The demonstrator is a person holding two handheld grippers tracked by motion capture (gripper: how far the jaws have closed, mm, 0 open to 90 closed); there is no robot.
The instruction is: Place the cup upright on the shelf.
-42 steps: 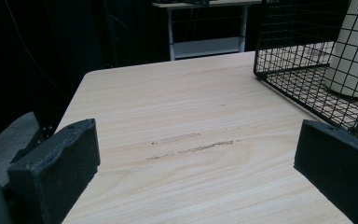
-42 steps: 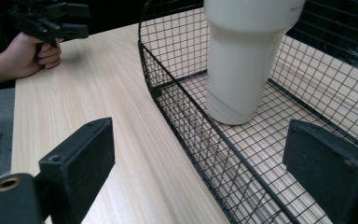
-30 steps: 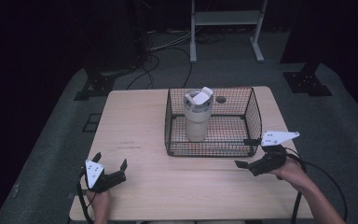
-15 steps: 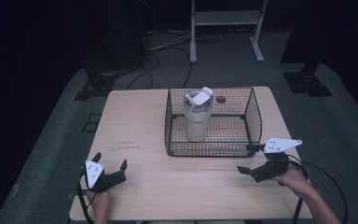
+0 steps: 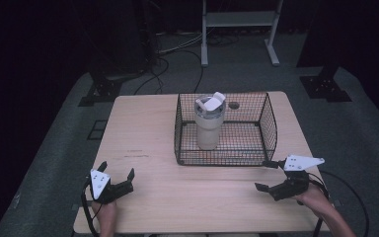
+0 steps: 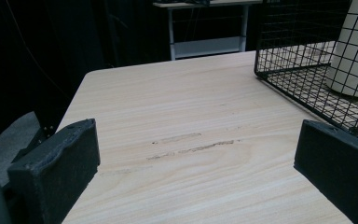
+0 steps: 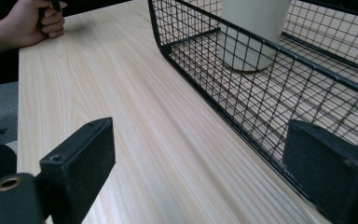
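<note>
Both my jaws spread, empty. Tumbler (image 5: 208, 126) in basket (image 5: 271, 129) looks rigid, slick; I'd grip mid-body.

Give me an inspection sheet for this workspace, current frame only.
Surface: light wooden table, faint dark scuff marks near the left front.
Job's things: black wire basket at the table's middle back; cream tumbler standing upright inside it, its white lid flap raised.
Clutter: nothing seen.
Grippers: left tongs open, empty, at the front left edge; right tongs open, empty, beside the basket's front right corner.
Cables: one trailing from the right tongs; several on the floor behind the table.
Surroundings: dark room, grey floor, white frame stand behind, black stand bases.
</note>
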